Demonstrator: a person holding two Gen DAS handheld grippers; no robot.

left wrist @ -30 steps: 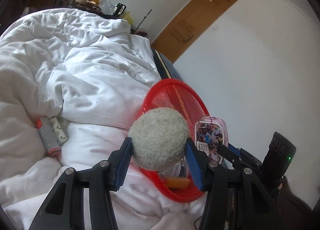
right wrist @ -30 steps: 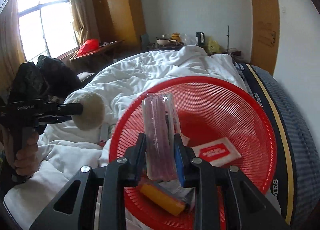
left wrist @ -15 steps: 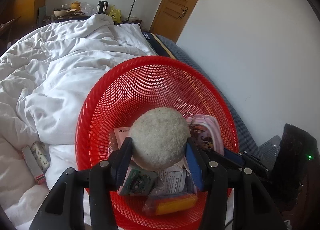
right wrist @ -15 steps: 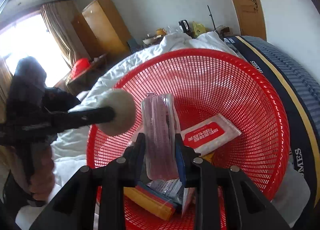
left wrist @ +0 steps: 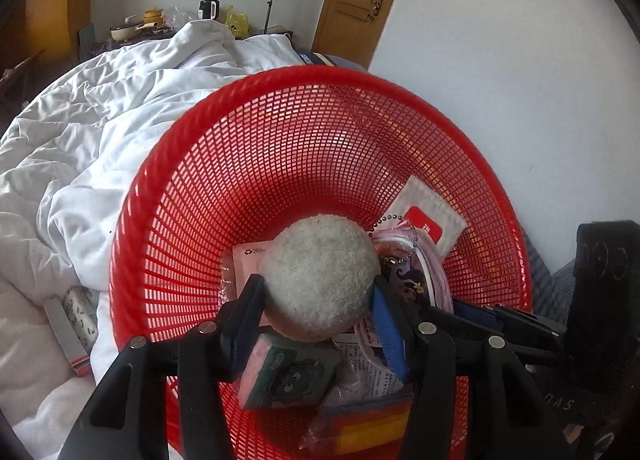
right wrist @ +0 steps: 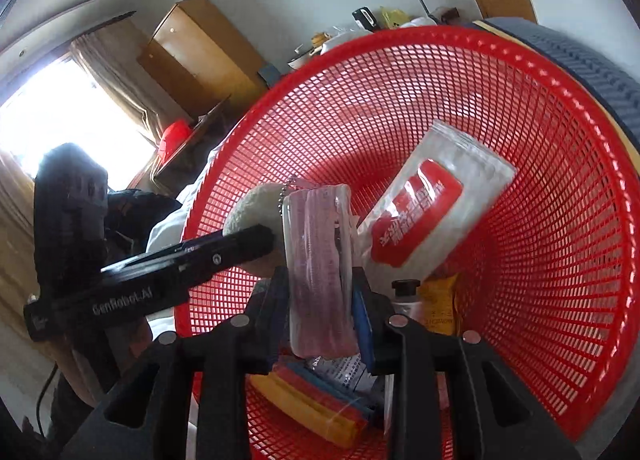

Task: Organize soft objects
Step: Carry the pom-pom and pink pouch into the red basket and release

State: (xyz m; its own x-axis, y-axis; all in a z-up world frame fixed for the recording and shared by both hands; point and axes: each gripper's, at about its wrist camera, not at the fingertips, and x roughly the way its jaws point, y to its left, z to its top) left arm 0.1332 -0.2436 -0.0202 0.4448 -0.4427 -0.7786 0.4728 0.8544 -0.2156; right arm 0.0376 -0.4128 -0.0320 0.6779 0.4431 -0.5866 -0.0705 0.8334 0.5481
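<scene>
Both grippers reach into the red basket [left wrist: 132,244], which sits on the bed beside the rumpled white duvet [left wrist: 100,131]. The left gripper [left wrist: 318,300] clamps the fuzzy grey ball [left wrist: 320,276] between its pads, low over the packets heaped at the bottom, so letting go would drop it straight onto the pile. The right gripper [right wrist: 322,304] has the pink pouch [right wrist: 320,260] standing on edge between its jaws; they have just been opening a little, though the pads look to be touching the pouch's sides, so I judge it on the point of release, not yet dropped. A white packet with a red label [right wrist: 424,215] leans against the far wall of the basket (already sorted, it seems). Two small packs [left wrist: 76,320] lie out on the duvet to the left, probably next.
</scene>
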